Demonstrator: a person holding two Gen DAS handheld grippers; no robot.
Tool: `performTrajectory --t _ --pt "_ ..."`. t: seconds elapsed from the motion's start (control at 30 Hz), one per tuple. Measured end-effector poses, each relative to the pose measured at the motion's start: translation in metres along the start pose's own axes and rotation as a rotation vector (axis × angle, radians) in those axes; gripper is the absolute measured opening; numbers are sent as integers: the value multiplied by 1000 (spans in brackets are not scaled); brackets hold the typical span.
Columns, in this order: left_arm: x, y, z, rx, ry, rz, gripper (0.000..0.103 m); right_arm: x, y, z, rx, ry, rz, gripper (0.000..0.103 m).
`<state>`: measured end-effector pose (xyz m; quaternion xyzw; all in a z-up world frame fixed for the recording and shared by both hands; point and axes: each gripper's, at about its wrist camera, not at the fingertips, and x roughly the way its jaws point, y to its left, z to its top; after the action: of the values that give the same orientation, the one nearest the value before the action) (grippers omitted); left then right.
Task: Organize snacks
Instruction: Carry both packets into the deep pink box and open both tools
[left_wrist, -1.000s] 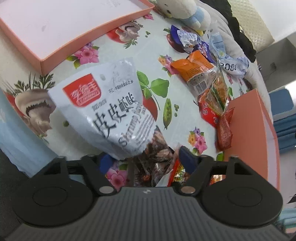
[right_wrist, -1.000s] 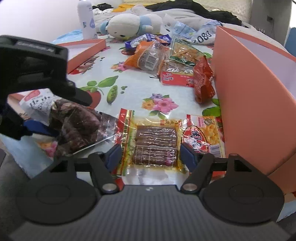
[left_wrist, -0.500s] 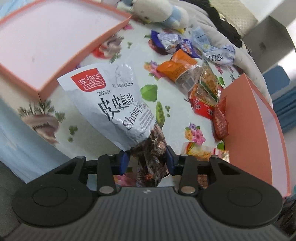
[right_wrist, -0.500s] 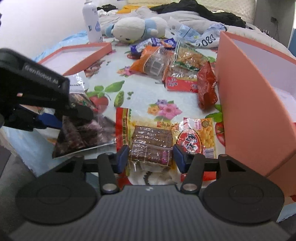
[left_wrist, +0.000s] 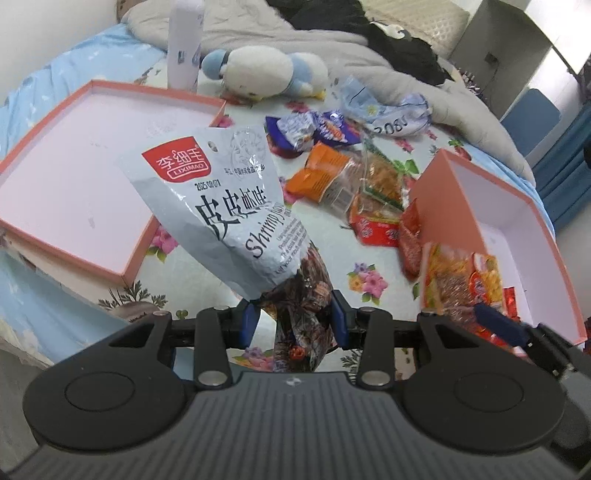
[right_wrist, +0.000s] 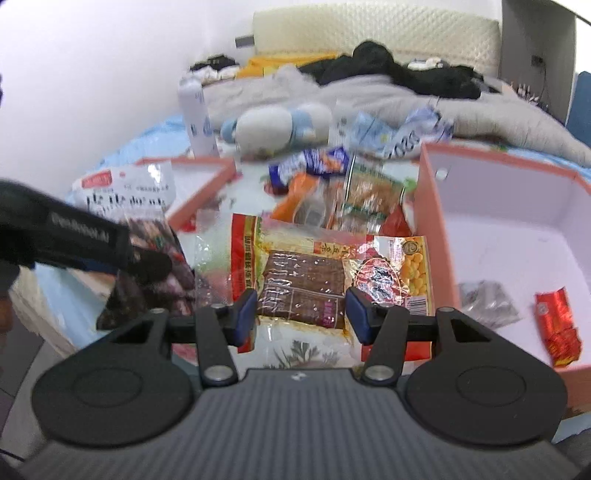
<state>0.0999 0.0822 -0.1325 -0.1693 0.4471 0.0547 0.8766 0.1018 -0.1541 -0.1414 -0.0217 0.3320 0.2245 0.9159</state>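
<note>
The left gripper is clamped on the lower, see-through end of a white shrimp snack bag, which is held clear of the flowered tablecloth and tilts up toward the left. The right gripper is closed on a brown bar packet with yellow and red edging; a corn snack packet hangs at its right side, and whether it is also pinched cannot be told. Both packets appear lifted, just beside the near wall of the deep pink box. Inside that box a red packet and a grey packet lie on the floor. To the left, a shallow pink lid lies open side up on the cloth. Between the lid and the box, further back, a heap of snacks is seen: an orange packet, a red and yellow packet, and purple wrappers. Behind the heap a white and blue plush toy lies on its side, with a white bottle standing near it. A grey blanket and black clothing are piled at the back.
</note>
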Motion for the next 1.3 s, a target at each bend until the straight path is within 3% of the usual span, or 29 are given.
performTrajectory --t 0.33,0.63,1.0,1.3 --pt "-35 -35 10 96 -56 -55 45 -50 -15 24 52 -83 -40 55" --pt "-41 -91 15 202 -79 -176 45 -85 -50 26 99 -125 -152 55" --pt "-10 -189 9 325 -30 -360 45 -93 -112 17 173 -115 -294 55" --pt "50 -247 23 366 39 -375 45 -72 -170 17 245 -81 -326 55"
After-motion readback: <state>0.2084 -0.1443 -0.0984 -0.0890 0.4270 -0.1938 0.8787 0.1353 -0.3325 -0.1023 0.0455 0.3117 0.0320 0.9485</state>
